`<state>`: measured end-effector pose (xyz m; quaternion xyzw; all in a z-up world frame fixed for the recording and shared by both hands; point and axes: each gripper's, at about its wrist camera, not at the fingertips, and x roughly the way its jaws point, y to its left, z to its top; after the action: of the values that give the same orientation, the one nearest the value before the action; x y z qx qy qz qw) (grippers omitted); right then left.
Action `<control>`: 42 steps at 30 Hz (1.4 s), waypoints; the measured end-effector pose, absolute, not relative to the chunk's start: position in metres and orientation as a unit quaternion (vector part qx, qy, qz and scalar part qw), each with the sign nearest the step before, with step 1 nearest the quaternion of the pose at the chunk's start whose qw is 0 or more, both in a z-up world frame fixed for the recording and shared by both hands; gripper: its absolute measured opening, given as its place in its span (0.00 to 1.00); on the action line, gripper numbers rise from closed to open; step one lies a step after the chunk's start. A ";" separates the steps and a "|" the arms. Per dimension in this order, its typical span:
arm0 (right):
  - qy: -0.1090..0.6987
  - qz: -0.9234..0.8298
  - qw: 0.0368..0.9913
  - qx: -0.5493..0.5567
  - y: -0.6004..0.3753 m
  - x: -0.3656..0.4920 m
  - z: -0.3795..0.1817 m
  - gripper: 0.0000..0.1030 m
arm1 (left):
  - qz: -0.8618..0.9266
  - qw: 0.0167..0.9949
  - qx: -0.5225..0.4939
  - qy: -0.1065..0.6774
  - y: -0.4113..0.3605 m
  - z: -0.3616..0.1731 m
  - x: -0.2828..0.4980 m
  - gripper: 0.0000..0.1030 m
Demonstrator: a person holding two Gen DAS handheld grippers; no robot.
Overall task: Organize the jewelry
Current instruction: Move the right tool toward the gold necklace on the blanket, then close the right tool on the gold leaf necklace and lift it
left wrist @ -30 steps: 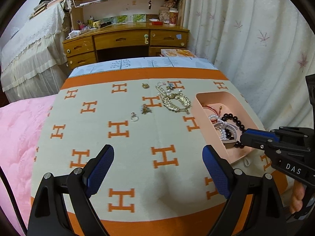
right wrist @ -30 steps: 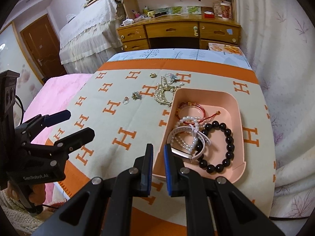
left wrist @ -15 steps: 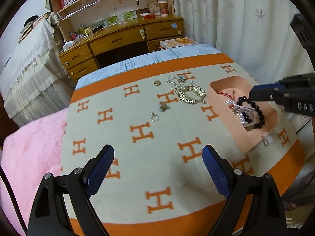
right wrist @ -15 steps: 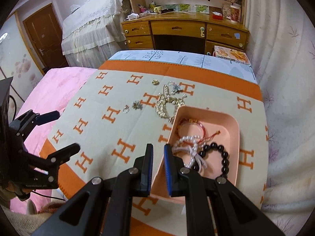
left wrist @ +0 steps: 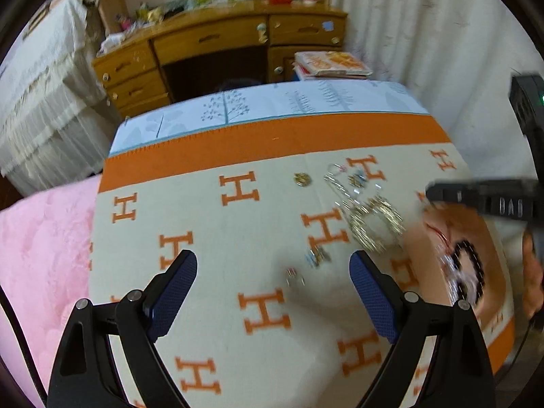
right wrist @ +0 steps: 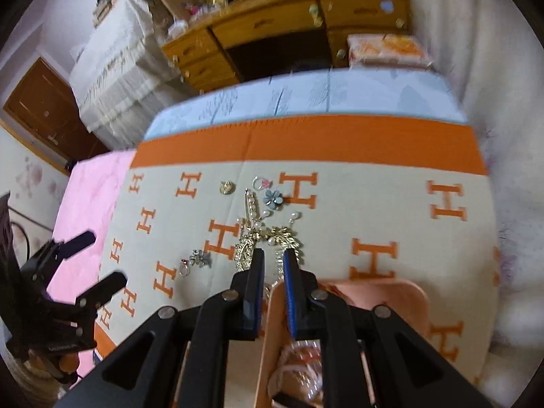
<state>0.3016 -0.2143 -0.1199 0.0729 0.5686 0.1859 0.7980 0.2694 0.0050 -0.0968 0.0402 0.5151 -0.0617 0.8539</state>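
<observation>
Closing in on the loose pile now, the right gripper [right wrist: 273, 261] hangs over the gold necklace [right wrist: 268, 241], its blue pads nearly together and nothing pinched between them. The left gripper [left wrist: 273, 272] is spread wide and empty above the blanket [left wrist: 204, 224], with a small ring [left wrist: 293, 274] and a flower brooch [left wrist: 318, 256] lying just ahead of its fingers.

Partly done, I'd say: the pink tray [right wrist: 401, 292] already holds a black bead bracelet [left wrist: 471, 272], a red cord bracelet [left wrist: 442, 234] and pale pearl strands. Left out on the bed are the necklace, a pearl hairpin [right wrist: 252, 208], a blue flower piece [right wrist: 273, 198], a gold button-like stud [right wrist: 226, 187], a thin ring [right wrist: 260, 182], plus the ring and brooch.

Textures: the blanket is soft woven cream with orange H motifs and an orange border; the tray looks smooth, matte, round-cornered; the necklace is a spiky, glittering metal loop, likely snaggy on the weave. The left view is blurred, so fine detail is lost there.
</observation>
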 end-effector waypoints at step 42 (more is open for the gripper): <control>0.582 0.231 0.751 -0.209 -0.136 0.328 -0.173 0.41 | -0.081 0.824 0.005 0.561 0.023 -0.149 0.291 0.87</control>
<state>0.3280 -0.1358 -0.1727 -0.2094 0.5820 0.2312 0.7510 0.2913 0.0228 -0.1492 0.0049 0.5606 -0.0813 0.8241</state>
